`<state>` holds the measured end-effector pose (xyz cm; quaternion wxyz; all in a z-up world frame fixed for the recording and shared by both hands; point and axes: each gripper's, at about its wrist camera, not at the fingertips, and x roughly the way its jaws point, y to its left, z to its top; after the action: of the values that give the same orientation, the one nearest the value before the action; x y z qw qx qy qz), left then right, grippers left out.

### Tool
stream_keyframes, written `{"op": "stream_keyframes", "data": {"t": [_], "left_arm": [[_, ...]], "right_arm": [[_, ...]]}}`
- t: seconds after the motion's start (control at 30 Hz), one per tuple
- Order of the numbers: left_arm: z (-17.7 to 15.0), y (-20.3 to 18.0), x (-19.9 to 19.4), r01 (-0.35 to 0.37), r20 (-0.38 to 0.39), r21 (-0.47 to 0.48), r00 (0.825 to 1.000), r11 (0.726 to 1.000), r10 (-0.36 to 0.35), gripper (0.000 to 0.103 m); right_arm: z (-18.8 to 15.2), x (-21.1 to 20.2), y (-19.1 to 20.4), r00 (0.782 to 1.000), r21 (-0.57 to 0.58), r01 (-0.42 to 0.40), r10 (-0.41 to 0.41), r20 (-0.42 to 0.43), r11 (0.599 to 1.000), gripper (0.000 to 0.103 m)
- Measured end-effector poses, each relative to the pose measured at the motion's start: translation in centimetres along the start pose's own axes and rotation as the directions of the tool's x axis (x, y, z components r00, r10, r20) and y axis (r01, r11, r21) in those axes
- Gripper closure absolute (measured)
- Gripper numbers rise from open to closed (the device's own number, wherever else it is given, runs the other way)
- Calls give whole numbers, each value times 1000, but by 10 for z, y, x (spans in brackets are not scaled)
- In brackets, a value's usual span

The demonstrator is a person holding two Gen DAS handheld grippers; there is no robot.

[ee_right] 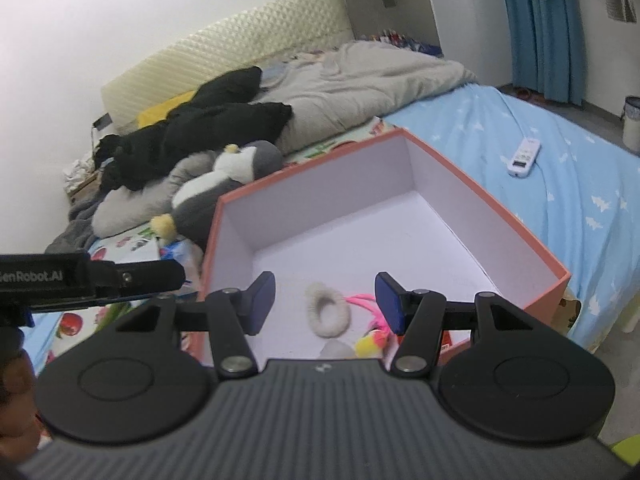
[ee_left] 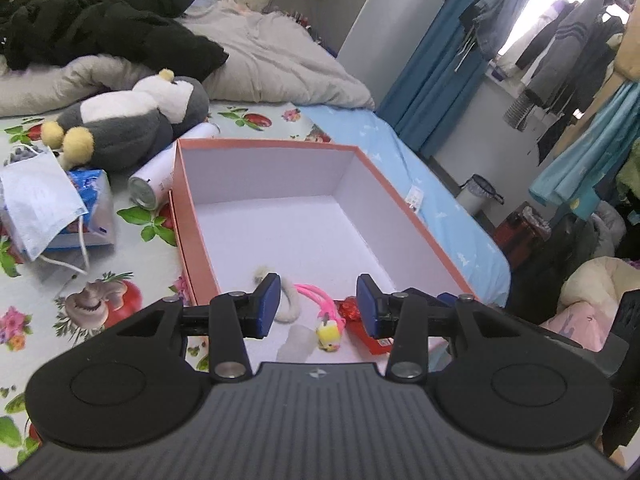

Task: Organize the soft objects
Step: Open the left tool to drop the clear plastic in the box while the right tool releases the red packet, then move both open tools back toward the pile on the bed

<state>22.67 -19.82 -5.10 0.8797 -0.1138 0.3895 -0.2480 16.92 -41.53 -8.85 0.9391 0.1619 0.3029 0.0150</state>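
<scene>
An open orange box [ee_left: 188, 200] with a white inside stands on the bed; it also shows in the right wrist view [ee_right: 516, 216]. In its near end lie a white fuzzy hair ring [ee_right: 326, 310], pink cords with a small yellow plush [ee_left: 329, 330] and a red wrapped item [ee_left: 352, 310]. My left gripper [ee_left: 318, 304] is open and empty above these items. My right gripper [ee_right: 325, 306] is open and empty over the same end of the box. A grey and white plush penguin [ee_left: 132, 120] lies on the bed left of the box, also in the right wrist view [ee_right: 224, 184].
A white can [ee_left: 154, 184], a tissue pack [ee_left: 94, 196] and a face mask [ee_left: 36, 204] lie left of the box. Black clothes [ee_left: 100, 24] and a grey duvet [ee_left: 272, 56] fill the bed's far end. A remote [ee_right: 524, 158] lies on the blue sheet.
</scene>
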Motion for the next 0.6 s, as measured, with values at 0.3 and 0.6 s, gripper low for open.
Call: {"op": "stream_keyframes", "data": {"t": [0.3,0.6], "left_arm": [[-18,-4,-63,-2,46,11,999,1000,2,55],[-44,10,-119,-31,93,-8,995,999,32,55]], "right_arm": [[-3,-46,30,999,-34,-29,30,26,999,45],[-14,-77,60,996,-62,-85,87,34,994,44]]}}
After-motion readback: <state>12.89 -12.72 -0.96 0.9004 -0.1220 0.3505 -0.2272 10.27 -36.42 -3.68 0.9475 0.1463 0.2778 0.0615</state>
